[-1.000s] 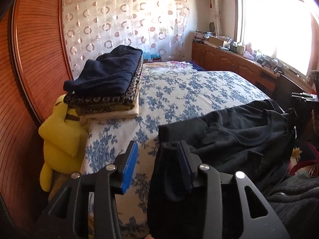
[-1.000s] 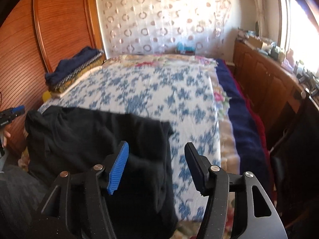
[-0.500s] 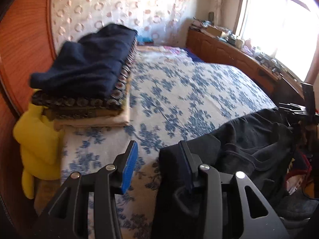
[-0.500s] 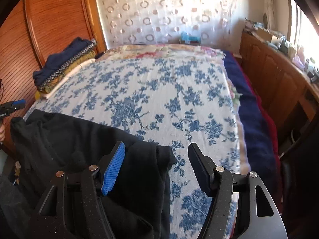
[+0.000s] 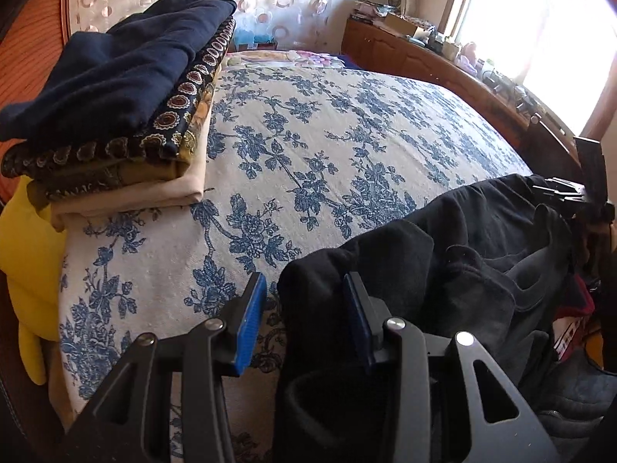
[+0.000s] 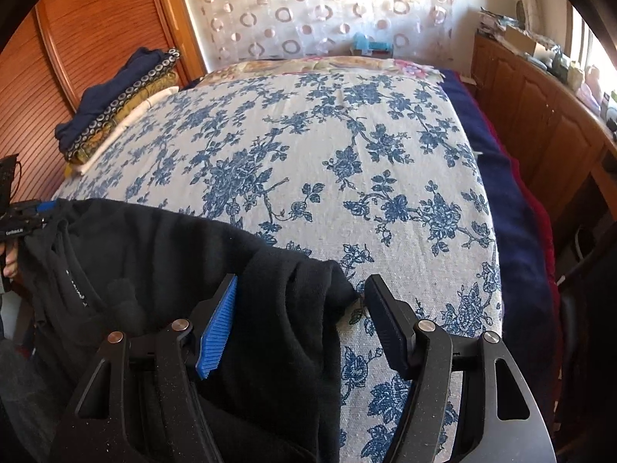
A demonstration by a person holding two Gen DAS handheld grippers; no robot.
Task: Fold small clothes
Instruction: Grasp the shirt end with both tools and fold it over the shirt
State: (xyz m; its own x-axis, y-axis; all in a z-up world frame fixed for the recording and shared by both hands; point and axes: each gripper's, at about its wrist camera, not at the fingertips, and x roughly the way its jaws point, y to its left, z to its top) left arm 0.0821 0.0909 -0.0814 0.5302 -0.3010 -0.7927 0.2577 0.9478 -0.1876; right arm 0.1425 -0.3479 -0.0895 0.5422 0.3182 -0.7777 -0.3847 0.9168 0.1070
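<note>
A black garment [image 5: 482,231] lies along the near edge of the bed, stretched between my two grippers. In the left wrist view its left corner stands between the jaws of my left gripper [image 5: 304,281]. The cloth rests against the right pad [image 5: 356,308] with a gap to the blue left pad [image 5: 250,320], and the jaws are closing. In the right wrist view the other corner of the black garment [image 6: 154,247] drapes over the blue left pad [image 6: 218,332] of my right gripper [image 6: 302,281]. Those jaws stand wide, with the right finger clear of the cloth.
The bed's blue-flowered cover [image 5: 327,135] stretches ahead. A stack of folded clothes [image 5: 115,96] sits at its far left by the wooden headboard, above a yellow plush toy [image 5: 27,250]. A wooden sideboard [image 6: 540,115] with clutter runs along the right under the window.
Both grippers have come forward and down over the bed, and the black garment has sunk onto the cover. The right jaws have widened a little.
</note>
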